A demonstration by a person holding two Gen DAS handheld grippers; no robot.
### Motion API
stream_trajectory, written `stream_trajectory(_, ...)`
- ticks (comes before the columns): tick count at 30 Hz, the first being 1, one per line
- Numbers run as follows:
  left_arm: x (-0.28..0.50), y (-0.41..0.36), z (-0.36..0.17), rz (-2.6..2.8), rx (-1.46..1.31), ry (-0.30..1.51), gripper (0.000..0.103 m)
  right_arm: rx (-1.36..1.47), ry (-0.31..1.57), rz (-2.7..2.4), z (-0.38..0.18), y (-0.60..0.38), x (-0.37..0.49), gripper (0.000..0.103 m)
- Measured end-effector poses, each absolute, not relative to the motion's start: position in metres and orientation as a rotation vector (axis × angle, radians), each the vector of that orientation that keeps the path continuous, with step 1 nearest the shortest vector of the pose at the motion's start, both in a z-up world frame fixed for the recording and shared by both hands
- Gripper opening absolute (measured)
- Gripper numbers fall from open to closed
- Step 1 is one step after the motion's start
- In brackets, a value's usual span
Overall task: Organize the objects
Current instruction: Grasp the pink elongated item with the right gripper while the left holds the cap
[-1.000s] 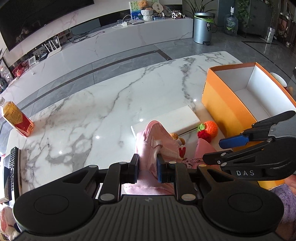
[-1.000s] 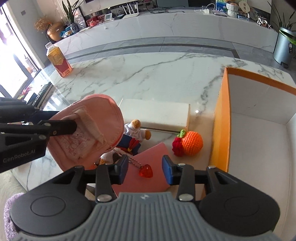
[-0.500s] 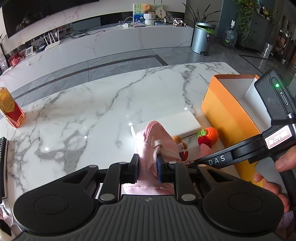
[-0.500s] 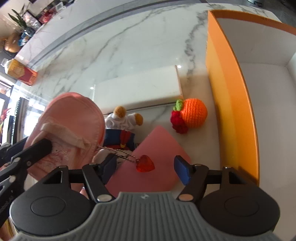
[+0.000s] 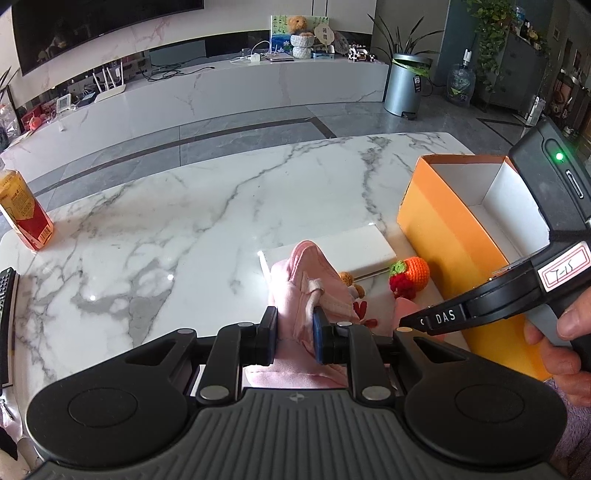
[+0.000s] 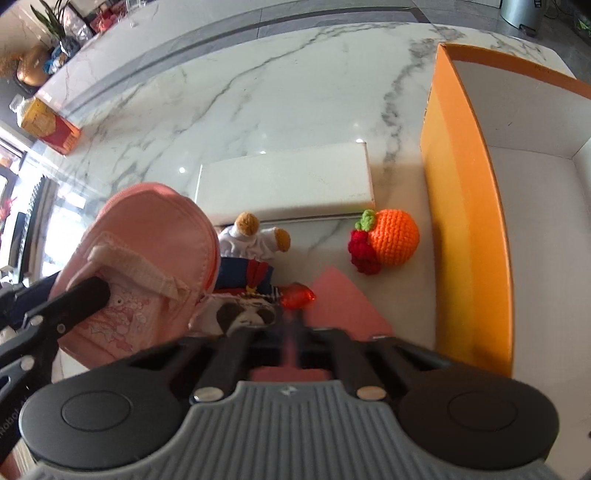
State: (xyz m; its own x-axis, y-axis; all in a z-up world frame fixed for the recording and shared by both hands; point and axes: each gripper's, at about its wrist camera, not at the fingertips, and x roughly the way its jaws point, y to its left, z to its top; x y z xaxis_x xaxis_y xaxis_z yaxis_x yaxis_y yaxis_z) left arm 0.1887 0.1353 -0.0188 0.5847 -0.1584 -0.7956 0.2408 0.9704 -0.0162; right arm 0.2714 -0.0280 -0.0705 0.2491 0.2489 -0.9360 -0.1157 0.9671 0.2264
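Left gripper (image 5: pixel 294 334) — clamped on pink pouch (image 5: pixel 314 273)

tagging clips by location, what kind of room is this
Most likely a home living room: a large dark screen hangs on the wall above a long low marble console with routers and a teddy bear, and potted plants stand by a marble table.
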Motion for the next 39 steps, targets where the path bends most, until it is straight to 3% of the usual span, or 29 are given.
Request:
stream_trajectory(4, 0.181, 0.134, -0.008, -0.177, 0.135, 0.874, 0.022, 0.124, 1.308, 0.240, -0.069, -0.037, 0.265, 0.002)
stream_trajectory(6, 0.177, 0.135, 0.000, -0.135, 0.165, 0.841, 0.022, 0.174, 1.322, 0.221, -0.069, -0.042, 0.266, 0.012)
stream_trajectory(8, 0.175, 0.137, 0.006, -0.119, 0.180, 0.828, 0.022, 0.180, 1.310, 0.188, -0.069, -0.039, 0.267, 0.050)
stream_trajectory(9, 0.175, 0.137, 0.007, -0.116, 0.185, 0.826, 0.022, 0.172, 1.298, 0.169, -0.068, -0.035, 0.268, 0.053)
stream_trajectory(22, 0.182, 0.130, -0.022, -0.175, 0.155, 0.864, 0.022, -0.063, 1.389, -0.035, -0.105, 0.008, 0.291, 0.059)
stream_trajectory(24, 0.181, 0.131, -0.022, -0.181, 0.151, 0.863, 0.022, -0.089, 1.400, -0.030, -0.106, 0.009, 0.291, 0.059)
stream_trajectory(27, 0.181, 0.129, -0.021, -0.190, 0.145, 0.862, 0.022, -0.140, 1.389, 0.033, -0.099, 0.011, 0.288, 0.047)
stream_trajectory(30, 0.179, 0.125, -0.019, -0.194, 0.145, 0.860, 0.022, -0.169, 1.357, 0.106, -0.085, 0.011, 0.282, 0.026)
stream_trajectory(31, 0.178, 0.123, -0.019, -0.195, 0.144, 0.859, 0.022, -0.165, 1.366, 0.126, -0.081, 0.009, 0.282, 0.001)
stream_trajectory(37, 0.173, 0.114, -0.016, -0.217, 0.133, 0.866, 0.022, -0.149, 1.377, 0.174, -0.067, -0.015, 0.269, 0.000)
stream_trajectory(39, 0.172, 0.111, -0.018, -0.211, 0.134, 0.873, 0.022, -0.128, 1.410, 0.164, -0.069, -0.019, 0.270, 0.005)
